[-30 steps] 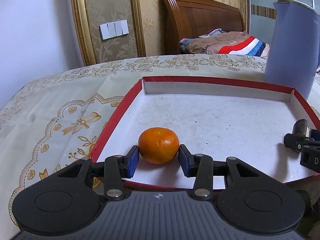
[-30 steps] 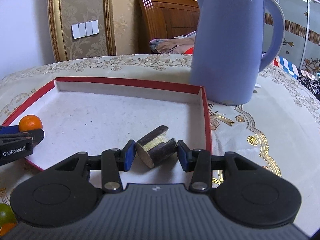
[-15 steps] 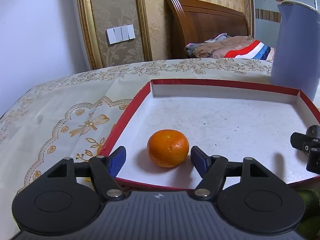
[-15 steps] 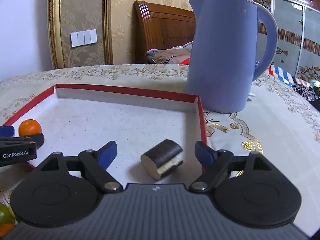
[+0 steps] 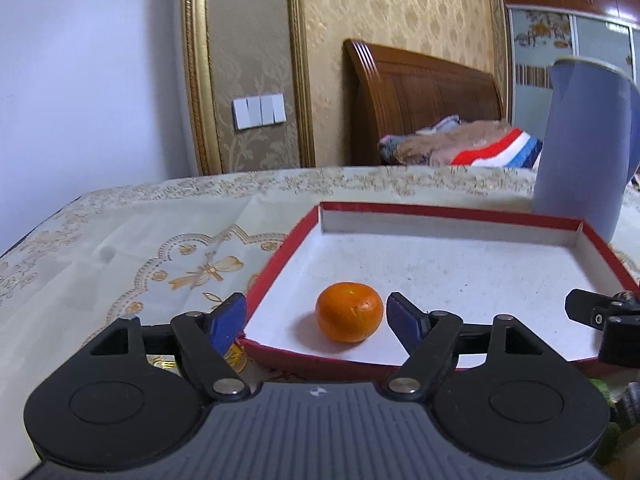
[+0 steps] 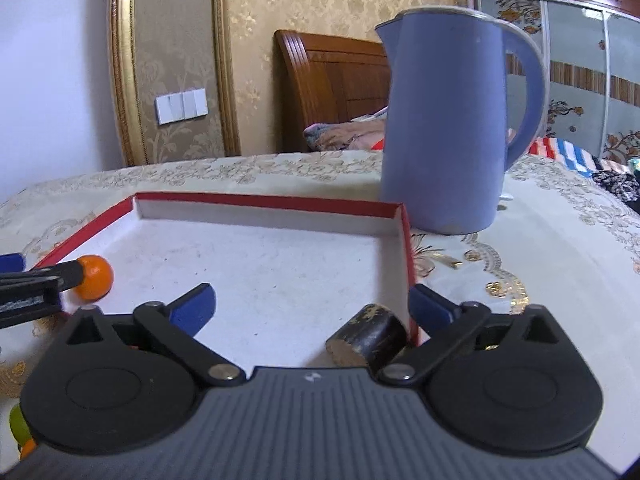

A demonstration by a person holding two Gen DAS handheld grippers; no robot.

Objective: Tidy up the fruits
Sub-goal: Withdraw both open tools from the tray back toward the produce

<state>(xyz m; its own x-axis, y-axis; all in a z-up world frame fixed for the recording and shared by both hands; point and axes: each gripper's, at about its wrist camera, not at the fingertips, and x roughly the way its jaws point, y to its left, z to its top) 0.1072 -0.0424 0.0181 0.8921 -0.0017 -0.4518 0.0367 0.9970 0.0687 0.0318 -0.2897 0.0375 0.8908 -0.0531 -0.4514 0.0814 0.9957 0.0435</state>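
A pale wall [image 5: 80,72] meets gold damask wallpaper [image 5: 392,4] framed by gilt moulding [image 5: 196,80]. White switches [image 5: 259,111] sit on a panel. A wooden headboard [image 5: 420,92] stands behind folded bedding [image 5: 460,146]. Wardrobe doors [image 6: 576,80] carry floral panels. An embroidered cloth [image 5: 120,240] covers the bench.

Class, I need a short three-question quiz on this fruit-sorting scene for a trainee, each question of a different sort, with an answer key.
1. True or false: the left gripper is clamped on the orange.
2. What stands behind the red-rimmed tray: A a blue jug, B a bowl, C a bottle?
3. Where does the dark cut piece lie in the tray?

Key: 1 false, its jaws have just opened clear of it. 2 A. 3 In the near right corner, between the right gripper fingers, untouched.
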